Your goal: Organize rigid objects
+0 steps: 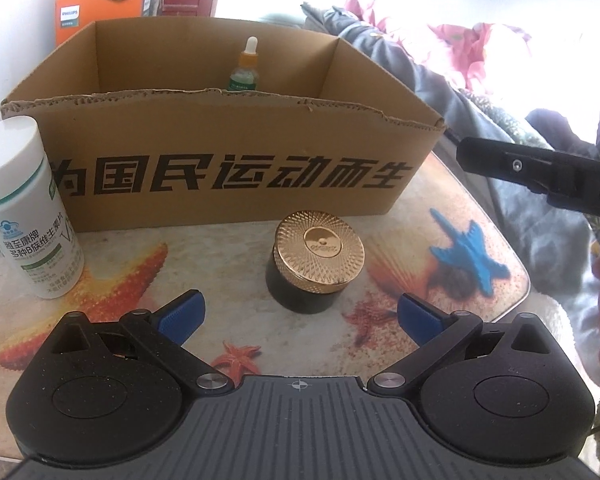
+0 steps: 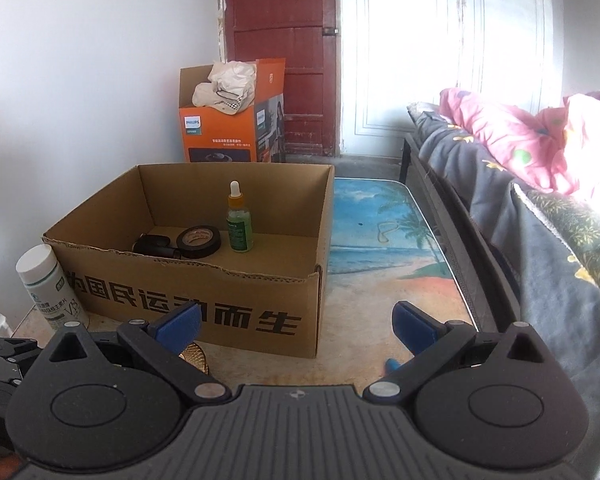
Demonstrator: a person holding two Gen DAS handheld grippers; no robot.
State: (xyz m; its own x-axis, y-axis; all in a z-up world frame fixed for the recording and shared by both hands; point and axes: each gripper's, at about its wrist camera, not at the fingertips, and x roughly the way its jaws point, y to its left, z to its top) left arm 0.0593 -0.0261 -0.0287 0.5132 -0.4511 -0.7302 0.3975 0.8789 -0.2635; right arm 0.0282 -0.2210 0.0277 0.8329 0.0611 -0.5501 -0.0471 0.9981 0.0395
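While we look along both tools, nearest things come first.
Left gripper (image 1: 300, 314): we see its blue pads spread wide, nothing between them, poised over the table.
Right gripper (image 2: 296, 326): we see its jaws wide apart too, empty, aimed at the box front.
Table (image 1: 440, 216): a seaside print with starfish covers it.
Gold-lidded jar (image 1: 315, 260): upright on the table, just ahead of the left gripper, in front of the box.
White pill bottle (image 1: 24, 208): upright at the box's left front corner.
Cardboard box (image 2: 204, 300): open-topped, black lettering on its front wall.
Inside the box: a dropper bottle (image 2: 239, 224) stands upright; a black tape roll (image 2: 199, 242) lies flat beside it; a dark item further left we cannot identify.
Orange carton (image 2: 228, 128): on the floor beyond, by a red door.
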